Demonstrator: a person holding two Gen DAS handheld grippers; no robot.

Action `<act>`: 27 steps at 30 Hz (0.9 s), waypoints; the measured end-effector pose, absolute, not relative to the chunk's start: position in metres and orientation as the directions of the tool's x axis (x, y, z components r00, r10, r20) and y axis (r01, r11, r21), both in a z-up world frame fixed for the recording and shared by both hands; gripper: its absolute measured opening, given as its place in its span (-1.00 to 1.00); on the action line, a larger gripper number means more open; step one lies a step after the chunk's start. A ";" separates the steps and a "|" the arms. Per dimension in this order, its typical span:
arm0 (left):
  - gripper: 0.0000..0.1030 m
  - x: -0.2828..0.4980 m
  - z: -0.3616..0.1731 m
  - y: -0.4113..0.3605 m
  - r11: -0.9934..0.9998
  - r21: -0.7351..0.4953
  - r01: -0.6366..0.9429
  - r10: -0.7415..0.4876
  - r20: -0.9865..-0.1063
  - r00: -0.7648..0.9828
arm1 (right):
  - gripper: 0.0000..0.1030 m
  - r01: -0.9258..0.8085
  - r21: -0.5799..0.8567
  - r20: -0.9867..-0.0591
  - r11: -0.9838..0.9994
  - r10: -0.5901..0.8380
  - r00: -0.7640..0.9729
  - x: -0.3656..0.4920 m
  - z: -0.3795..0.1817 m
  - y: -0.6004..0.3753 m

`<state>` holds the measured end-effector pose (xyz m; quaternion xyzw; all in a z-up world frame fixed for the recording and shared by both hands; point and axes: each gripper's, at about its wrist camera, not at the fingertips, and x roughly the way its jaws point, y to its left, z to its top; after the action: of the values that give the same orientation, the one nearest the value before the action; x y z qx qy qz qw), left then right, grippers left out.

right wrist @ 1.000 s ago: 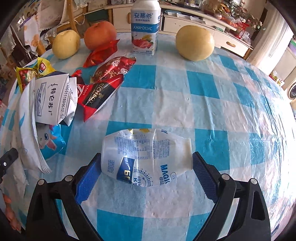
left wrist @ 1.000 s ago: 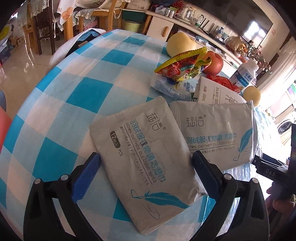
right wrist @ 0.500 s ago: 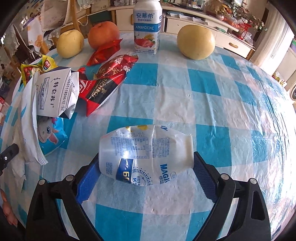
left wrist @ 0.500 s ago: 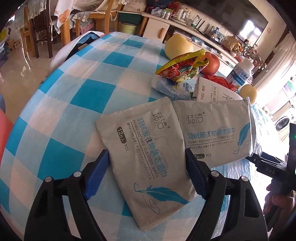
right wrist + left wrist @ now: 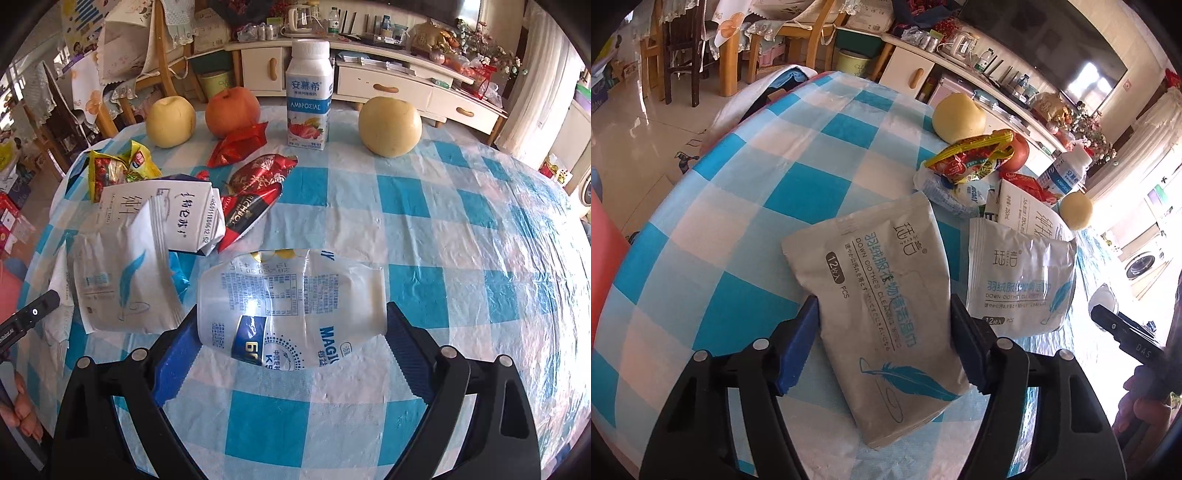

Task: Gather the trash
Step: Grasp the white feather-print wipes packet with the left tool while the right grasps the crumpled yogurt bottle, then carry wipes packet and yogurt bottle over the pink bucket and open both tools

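Two grips: my left gripper (image 5: 882, 343), jaws just closing, clamps a flat grey wipes pack (image 5: 882, 306) with a blue feather, near the table's edge. My right gripper (image 5: 291, 347) clamps a crumpled white bottle (image 5: 291, 302).

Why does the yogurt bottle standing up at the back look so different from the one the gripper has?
The back bottle stands upright; the crushed bottle lies sideways between the right gripper pads. The back bottle keeps its boxy shape and white cap; the crushed bottle is flattened and wrinkled, no cap visible. The back bottle shows fruit pictures; the crushed bottle shows small print. Both are white with blue lettering.
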<state>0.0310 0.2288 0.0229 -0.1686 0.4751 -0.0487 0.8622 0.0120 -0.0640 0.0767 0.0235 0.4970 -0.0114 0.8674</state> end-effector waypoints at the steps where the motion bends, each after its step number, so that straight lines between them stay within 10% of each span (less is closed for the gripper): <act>1: 0.33 0.030 0.024 0.232 0.936 -0.343 -0.078 -0.247 -0.797 0.551 | 0.80 0.042 0.038 -0.858 0.998 0.011 0.513 0.010 0.080 -0.064; 27: 0.29 0.002 0.059 0.301 0.834 -0.548 -0.065 -0.368 -0.640 0.675 | 0.80 -0.138 0.165 -0.762 0.977 0.215 0.611 -0.012 0.132 0.028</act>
<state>0.0022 0.3005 0.0588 -0.2748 0.3938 -0.0867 0.8729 -0.0119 0.0280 0.1320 0.0446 0.4301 0.0985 0.8963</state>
